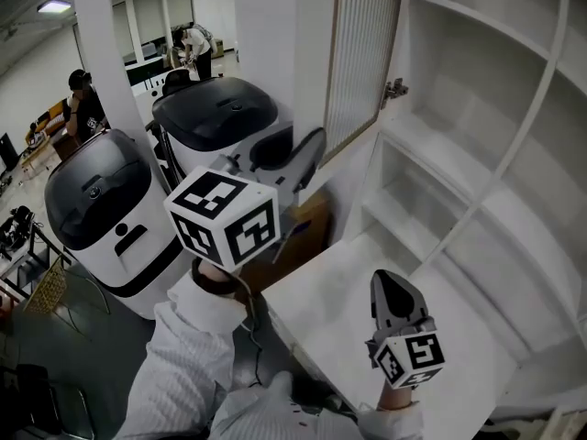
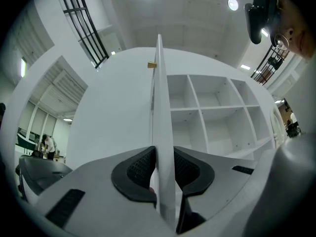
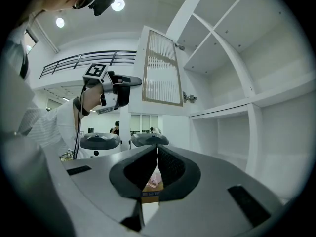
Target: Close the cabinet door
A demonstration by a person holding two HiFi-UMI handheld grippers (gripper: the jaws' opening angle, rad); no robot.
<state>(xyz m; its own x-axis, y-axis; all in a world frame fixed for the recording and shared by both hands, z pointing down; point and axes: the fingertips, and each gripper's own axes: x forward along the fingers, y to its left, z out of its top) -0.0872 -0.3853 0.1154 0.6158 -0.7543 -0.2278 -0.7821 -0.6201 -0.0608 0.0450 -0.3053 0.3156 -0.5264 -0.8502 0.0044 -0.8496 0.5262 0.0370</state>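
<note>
The cabinet door (image 1: 362,53) (a ribbed panel in a white frame) stands swung out from the white cabinet (image 1: 486,117), hung on its hinge (image 1: 396,88). The left gripper (image 2: 163,169) has its jaws clamped on the door's free edge. The right gripper (image 3: 157,161), jaws together on nothing, sits lower, above the cabinet's bottom ledge (image 1: 339,291). On the door's far side stand a black-topped white machine (image 1: 101,214) and a second machine (image 1: 220,117). A cardboard box (image 1: 310,225) shows just past the ledge.
</note>
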